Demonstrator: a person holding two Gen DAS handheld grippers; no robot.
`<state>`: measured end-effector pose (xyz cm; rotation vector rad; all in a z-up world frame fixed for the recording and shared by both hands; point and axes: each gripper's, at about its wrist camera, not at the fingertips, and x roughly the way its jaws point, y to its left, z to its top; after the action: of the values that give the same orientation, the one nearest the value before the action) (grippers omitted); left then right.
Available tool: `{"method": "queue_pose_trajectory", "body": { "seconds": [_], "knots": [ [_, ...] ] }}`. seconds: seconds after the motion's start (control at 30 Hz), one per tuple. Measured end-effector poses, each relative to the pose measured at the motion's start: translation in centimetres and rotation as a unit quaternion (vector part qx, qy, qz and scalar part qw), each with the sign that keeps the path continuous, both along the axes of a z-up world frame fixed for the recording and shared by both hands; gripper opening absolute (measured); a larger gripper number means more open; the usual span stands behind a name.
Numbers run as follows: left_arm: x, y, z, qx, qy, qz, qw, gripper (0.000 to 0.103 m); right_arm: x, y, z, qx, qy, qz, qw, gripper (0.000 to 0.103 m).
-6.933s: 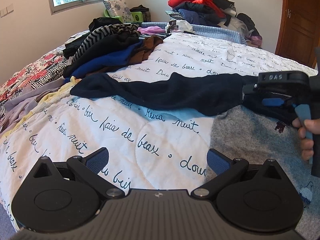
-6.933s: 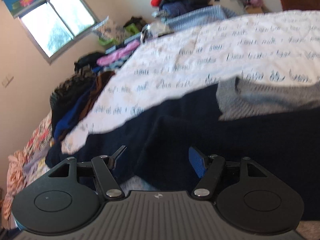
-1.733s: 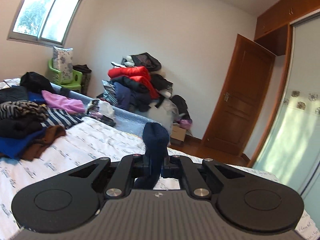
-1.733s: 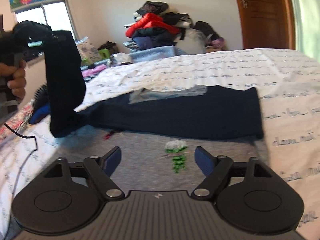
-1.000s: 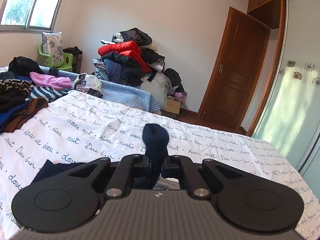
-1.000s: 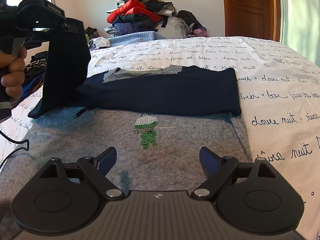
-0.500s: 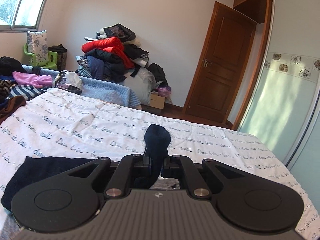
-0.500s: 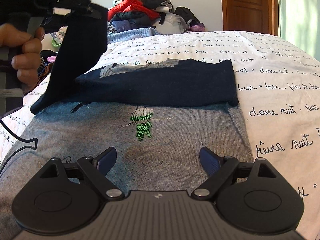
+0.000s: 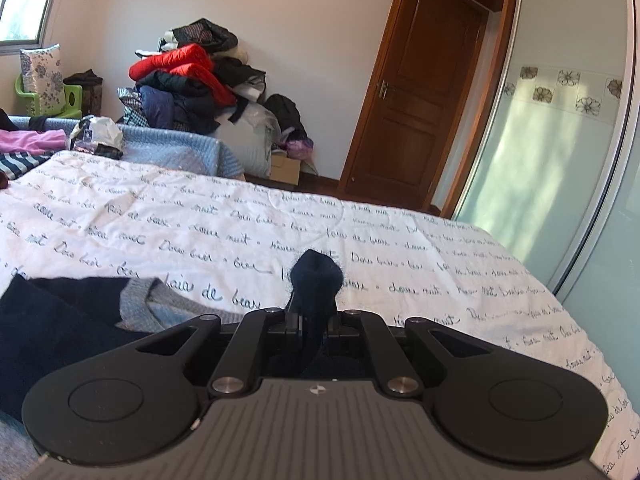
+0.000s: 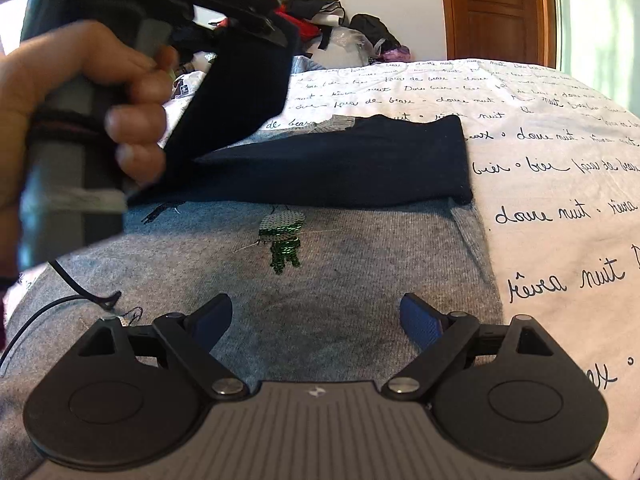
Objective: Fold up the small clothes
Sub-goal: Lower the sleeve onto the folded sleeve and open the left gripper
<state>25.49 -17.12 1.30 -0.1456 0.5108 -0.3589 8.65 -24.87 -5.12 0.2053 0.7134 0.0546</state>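
A grey sweater (image 10: 360,272) with a green sequin figure (image 10: 284,240) lies flat on the white quilt (image 10: 560,128). One navy sleeve (image 10: 360,168) is folded across its top. My left gripper (image 9: 314,322) is shut on the cuff of the other navy sleeve (image 9: 316,276), which bunches up between the jaws. In the right wrist view that sleeve (image 10: 240,92) hangs lifted from the left gripper (image 10: 276,36), held by a person's hand (image 10: 80,92). My right gripper (image 10: 316,316) hovers open over the sweater's grey body with nothing between its fingers.
A heap of clothes (image 9: 188,76) stands beyond the bed's far edge, with a blue blanket (image 9: 168,152) in front of it. A wooden door (image 9: 412,120) and a glass sliding panel (image 9: 560,160) are on the right. A black cable (image 10: 60,300) trails over the sweater's left side.
The left gripper has carried the lifted navy sleeve to the right and a little lower, across the sweater and nearer the right gripper. The right gripper has stayed in place, open.
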Motion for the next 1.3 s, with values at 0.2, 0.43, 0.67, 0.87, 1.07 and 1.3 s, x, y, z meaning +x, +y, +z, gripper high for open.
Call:
{"method": "queue_pose_trajectory", "body": {
  "seconds": [0.2, 0.43, 0.67, 0.87, 1.07, 1.3],
  "knots": [
    [0.5, -1.1, -1.6, 0.013, 0.017, -0.007, 0.9997, 0.007, -0.2, 0.0, 0.0, 0.0, 0.0, 0.0, 1.0, 0.092],
    [0.5, -2.0, -3.0, 0.03, 0.031, -0.029, 0.9986, 0.007, -0.7, -0.1, 0.2, -0.003, 0.0, -0.001, 1.0, 0.092],
    [0.1, -3.6, -3.9, 0.045, 0.044, -0.061, 0.9961, 0.012, -1.1, -0.5, 0.2, -0.003, 0.003, -0.005, 1.0, 0.092],
    [-0.8, -4.5, -3.9, 0.064, 0.037, -0.075, 0.9944, 0.026, -1.3, -0.4, 0.2, -0.008, 0.005, -0.006, 1.0, 0.092],
    [-1.9, -3.9, -3.3, 0.101, 0.011, -0.052, 0.9935, 0.057, -1.4, -0.1, 0.3, -0.015, 0.007, -0.006, 1.0, 0.092],
    [-2.2, -0.5, -3.1, 0.126, 0.018, -0.011, 0.9919, 0.072, -2.0, 0.1, 0.4, -0.023, 0.007, -0.008, 1.0, 0.093]
  ]
}}
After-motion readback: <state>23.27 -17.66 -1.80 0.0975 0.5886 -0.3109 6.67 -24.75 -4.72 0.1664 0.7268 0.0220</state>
